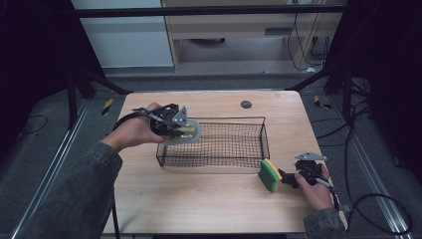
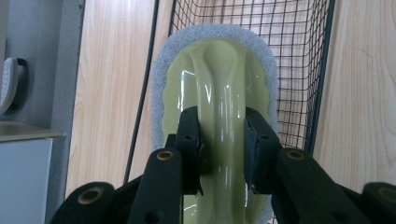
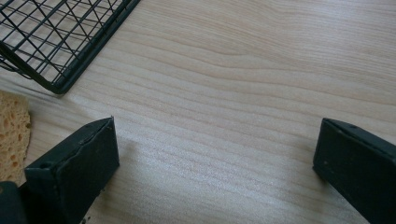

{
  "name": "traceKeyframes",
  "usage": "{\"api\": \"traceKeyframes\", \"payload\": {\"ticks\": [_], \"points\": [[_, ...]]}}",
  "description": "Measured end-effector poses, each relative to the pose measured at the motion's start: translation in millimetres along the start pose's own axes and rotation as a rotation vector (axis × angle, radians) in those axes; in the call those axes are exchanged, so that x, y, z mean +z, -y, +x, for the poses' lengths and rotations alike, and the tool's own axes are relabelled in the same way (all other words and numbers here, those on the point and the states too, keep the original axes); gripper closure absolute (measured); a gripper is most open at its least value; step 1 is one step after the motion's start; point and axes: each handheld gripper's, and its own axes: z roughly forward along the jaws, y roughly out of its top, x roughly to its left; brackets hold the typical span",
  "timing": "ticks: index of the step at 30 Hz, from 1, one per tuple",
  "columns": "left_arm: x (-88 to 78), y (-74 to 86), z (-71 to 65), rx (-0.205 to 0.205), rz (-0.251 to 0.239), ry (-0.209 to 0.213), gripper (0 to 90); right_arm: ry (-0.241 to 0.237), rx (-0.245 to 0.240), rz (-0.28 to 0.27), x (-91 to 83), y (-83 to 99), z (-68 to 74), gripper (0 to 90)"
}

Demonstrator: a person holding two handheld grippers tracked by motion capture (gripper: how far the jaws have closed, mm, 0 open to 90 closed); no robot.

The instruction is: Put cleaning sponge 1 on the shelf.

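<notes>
Black jaws of my left gripper [image 2: 219, 154] are right up in the lens, pinched on the glossy yellow-green handle of a scrub pad [image 2: 219, 93]. So that one's pressed together on the arched plastic ridge, one pad per side. Around the smooth handle there's a fuzzy grey-white abrasive rim, oval overall, with its long axis running straight away from the jaws.

What matters for the next bit, I reckon: the scrub pad hangs at the left end of the wire basket [image 1: 214, 142], right over the near-left corner rim, tipped partly on edge. From the left gripper view the black mesh sits ahead and a little to the right of the pad. So the basket lies forward-right of the tool, and I'd guess a short push that way plus a drop lands it inside. Can't tell whether the pad's rim is touching the wire.

My right gripper [image 1: 293, 178] is down by the basket's near-right corner with its jaws spread wide over bare table [image 3: 233, 93], pale wood grain, holding nothing. A yellow-and-green sponge [image 1: 269, 175] stands on edge just beside its tip; the right gripper view catches a porous tan corner of it at the left edge. The left hand [image 1: 132, 132] is clearly the one nearer the pad job; the right's nearer the sponge.
</notes>
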Motion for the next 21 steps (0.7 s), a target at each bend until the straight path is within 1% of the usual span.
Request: {"api": "traceKeyframes", "payload": {"ticks": [7,9,12,17,18,21], "points": [[6.2,3.1,1.4,0.004,-0.003,0.030,70.7,0.001,0.000,0.001,0.2,-0.2,0.0,0.5],[8.1,3.5,1.2,0.016,-0.002,0.039,70.7,0.000,0.000,0.001,0.2,-0.2,0.1,0.4],[10.9,5.5,2.0,0.010,-0.012,0.048,70.7,0.000,0.000,0.001,0.1,-0.2,0.1,0.4],[16.8,10.2,0.5,0.015,0.003,0.070,70.7,0.001,0.000,0.001,0.1,-0.2,0.1,0.4],[17.3,10.8,-0.3,0.022,0.007,0.076,70.6,0.000,0.000,0.000,0.1,-0.2,0.1,0.5],[18.8,11.6,-3.2,0.025,0.007,0.085,70.7,0.001,0.000,0.001,0.1,-0.2,0.1,0.4]]}}
